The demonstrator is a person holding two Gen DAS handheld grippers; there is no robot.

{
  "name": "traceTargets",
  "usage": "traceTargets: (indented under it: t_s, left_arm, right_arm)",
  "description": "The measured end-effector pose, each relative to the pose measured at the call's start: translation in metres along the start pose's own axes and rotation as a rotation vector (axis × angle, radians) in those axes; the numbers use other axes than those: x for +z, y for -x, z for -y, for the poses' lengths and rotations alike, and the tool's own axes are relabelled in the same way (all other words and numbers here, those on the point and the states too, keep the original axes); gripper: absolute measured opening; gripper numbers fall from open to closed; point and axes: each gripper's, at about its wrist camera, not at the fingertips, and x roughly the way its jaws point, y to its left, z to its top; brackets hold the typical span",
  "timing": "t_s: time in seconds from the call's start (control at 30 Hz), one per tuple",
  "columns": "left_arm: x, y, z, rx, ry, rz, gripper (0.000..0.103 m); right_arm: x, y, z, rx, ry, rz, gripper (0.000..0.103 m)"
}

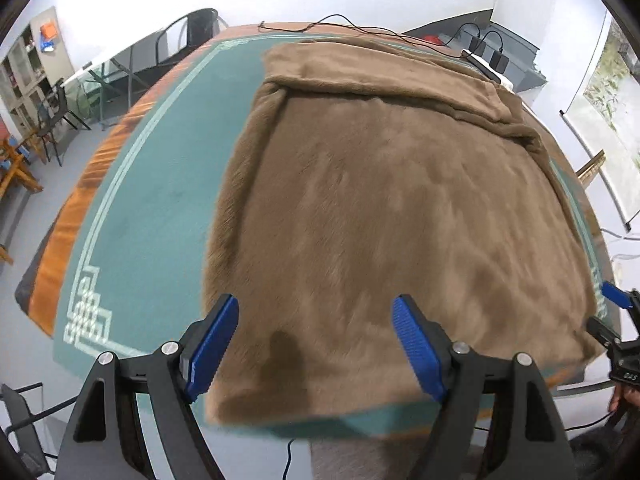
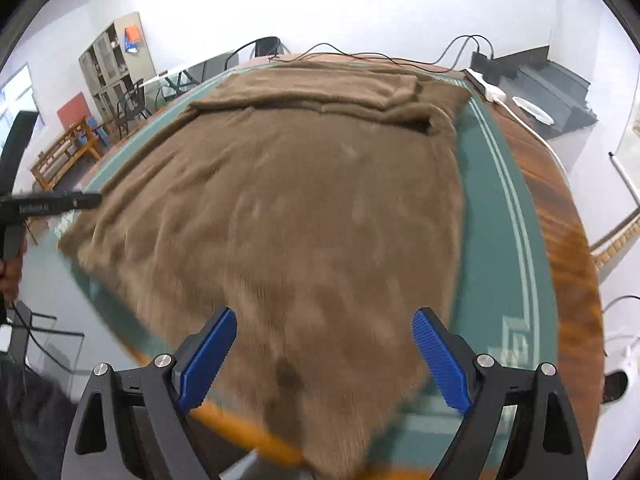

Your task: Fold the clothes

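The brown, fuzzy fleece garment (image 1: 384, 208) lay spread flat on the teal cloth with a pale key-pattern border (image 1: 152, 216) that covered the wooden worktop (image 1: 60, 240). Its far portion was folded over itself into a thicker band (image 1: 384, 80) running across the far edge, and its near edge reached the near edge of the worktop, with a part hanging over it in the left wrist view.

The left claw (image 1: 316, 344) hovered above the near edge of the garment with its blue ribbed fingers (image 1: 212, 348) spread wide, and nothing lay between them. The right claw (image 2: 324, 356) hovered likewise above the near corner of the same garment (image 2: 304, 208), its blue pads (image 2: 440, 360) wide apart and empty. In the right wrist view the body of the left claw (image 2: 48, 204) appeared at the left margin, held by a hand (image 2: 10, 268); in the left wrist view the right claw (image 1: 616, 320) appeared at the right margin, beside the garment's right edge.

A white power strip with black plugs and cables (image 1: 486, 64) rested on the far right corner of the worktop. Black chairs (image 1: 192, 36) and a grey cabinet (image 2: 112, 64) stood beyond, against the white walls. Motion blur softened the near parts of both views.
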Motion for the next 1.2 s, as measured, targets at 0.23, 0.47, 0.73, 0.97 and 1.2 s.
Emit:
traceTargets:
  t_s: [0.23,0.47,0.73,0.97,1.2]
  left_arm:
    - [-0.034,-0.004,-0.004,0.049,-0.058,-0.033,0.082]
    - [-0.051,-0.005,-0.009,0.062,-0.033,-0.049,0.082]
    - [-0.064,-0.002,-0.005,0.057,-0.025,-0.049,0.082]
    - [-0.079,0.005,-0.014,0.053,-0.031,-0.059,0.082]
    - [-0.075,0.002,-0.029,0.003,0.042,-0.053,0.082]
  right_arm:
    - [-0.036,0.01,0.005,-0.063,0.039,-0.055,0.092]
    - [-0.051,0.006,0.011,-0.134,0.052,-0.095,0.085]
    - [-0.037,-0.009,-0.003,-0.121,0.09,-0.082,0.029]
    - [-0.025,0.004,0.009,-0.103,0.027,-0.041,0.023]
    - [-0.012,0.004,0.007,-0.11,0.037,-0.024,0.023]
